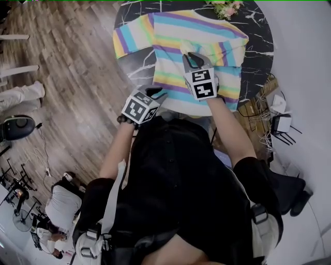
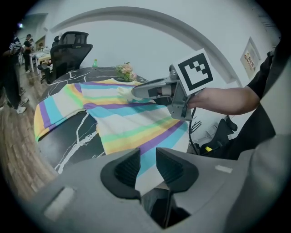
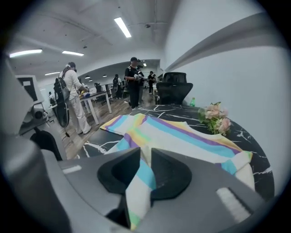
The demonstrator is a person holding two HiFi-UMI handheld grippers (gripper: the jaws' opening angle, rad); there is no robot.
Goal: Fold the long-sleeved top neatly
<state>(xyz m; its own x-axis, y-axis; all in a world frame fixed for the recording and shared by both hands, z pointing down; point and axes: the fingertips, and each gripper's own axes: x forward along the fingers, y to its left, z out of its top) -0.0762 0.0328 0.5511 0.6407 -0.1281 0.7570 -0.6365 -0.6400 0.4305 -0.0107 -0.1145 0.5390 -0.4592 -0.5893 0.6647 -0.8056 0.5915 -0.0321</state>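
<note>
A pastel striped long-sleeved top (image 1: 207,31) lies spread on a round black marble table (image 1: 134,15). Its left sleeve (image 1: 129,39) lies out flat. The right sleeve (image 1: 222,52) is doubled over the body. My right gripper (image 1: 192,56) hangs over the chest, shut on that sleeve's end. In the right gripper view (image 3: 146,170) striped cloth runs pinched between the pads. My left gripper (image 1: 156,93) sits at the near left corner of the hem. The hem's cloth (image 2: 148,159) fills its narrow gap (image 2: 148,166). The left gripper view also shows the right gripper (image 2: 132,93) above the top (image 2: 132,123).
A pink flower bunch (image 1: 225,8) stands at the table's far edge. A black office chair (image 3: 175,86) is behind the table. Cables and a stand (image 1: 269,114) crowd the floor to the right. People (image 3: 134,82) stand by desks further off, and one crouches (image 1: 62,207) behind me.
</note>
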